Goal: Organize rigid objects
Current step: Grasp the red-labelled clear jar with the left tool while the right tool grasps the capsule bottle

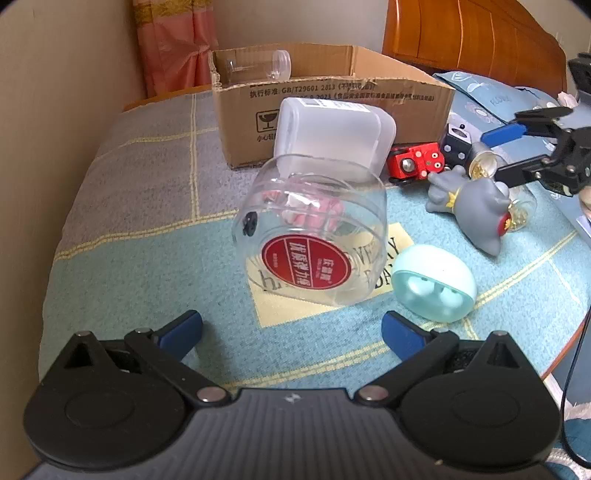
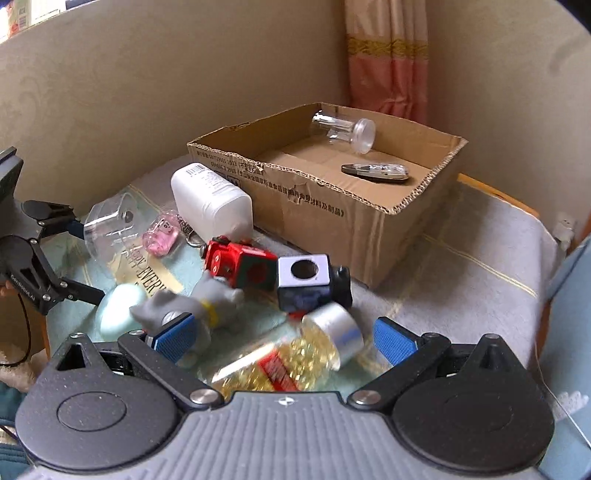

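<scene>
My left gripper [image 1: 291,330] is open just short of a clear jar [image 1: 310,236] with a round red label, lying tilted on the bedspread. A white plastic container [image 1: 332,133] leans behind the jar. My right gripper [image 2: 284,339] is open, with a blurred bottle of gold bits [image 2: 295,354] with a silver cap lying between its fingers. Its left finger overlaps a grey cat figurine [image 2: 192,302]. The open cardboard box [image 2: 369,218] holds a clear lidded jar [image 2: 343,129] and a dark flat tool [image 2: 376,171].
A red toy [image 2: 240,262], a black and white cube [image 2: 303,280], a pink keychain [image 2: 162,236] and a teal egg-shaped case [image 1: 434,284] lie among the things. The wall runs along the left, a wooden headboard [image 1: 461,33] behind, and the bed edge at the right.
</scene>
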Available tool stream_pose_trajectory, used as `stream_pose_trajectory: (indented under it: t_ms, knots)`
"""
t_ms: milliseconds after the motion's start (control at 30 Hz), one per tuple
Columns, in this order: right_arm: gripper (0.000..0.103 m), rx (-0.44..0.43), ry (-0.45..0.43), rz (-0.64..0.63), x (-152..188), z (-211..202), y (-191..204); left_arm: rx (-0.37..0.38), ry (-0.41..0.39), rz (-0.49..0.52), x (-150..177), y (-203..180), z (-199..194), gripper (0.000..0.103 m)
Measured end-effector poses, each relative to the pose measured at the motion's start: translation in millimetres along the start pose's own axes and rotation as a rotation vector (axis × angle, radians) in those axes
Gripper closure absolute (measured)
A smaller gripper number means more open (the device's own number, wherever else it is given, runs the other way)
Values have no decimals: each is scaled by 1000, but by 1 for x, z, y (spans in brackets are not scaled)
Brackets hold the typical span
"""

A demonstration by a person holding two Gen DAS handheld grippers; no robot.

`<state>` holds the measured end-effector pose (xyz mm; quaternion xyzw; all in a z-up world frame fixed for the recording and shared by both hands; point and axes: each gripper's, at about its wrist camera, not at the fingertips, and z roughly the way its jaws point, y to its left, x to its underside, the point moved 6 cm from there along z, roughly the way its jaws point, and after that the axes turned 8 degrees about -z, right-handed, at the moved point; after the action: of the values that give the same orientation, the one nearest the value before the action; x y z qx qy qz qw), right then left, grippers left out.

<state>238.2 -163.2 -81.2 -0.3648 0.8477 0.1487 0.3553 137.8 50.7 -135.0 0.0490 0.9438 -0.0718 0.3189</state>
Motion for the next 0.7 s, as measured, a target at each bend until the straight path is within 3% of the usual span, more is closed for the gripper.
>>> stream_pose_trajectory:
  t_ms: [167,400,700]
  knots:
    - [0,-52,22,19,1,4,0,3,-12,2,-2,0,3,1]
    - [0,-40,52,44,20,-17,17,18,-25,24,-8,-2,8,1]
    - [0,155,98,-47,37,-18,47,2,-77,83,-14,-11,10,1]
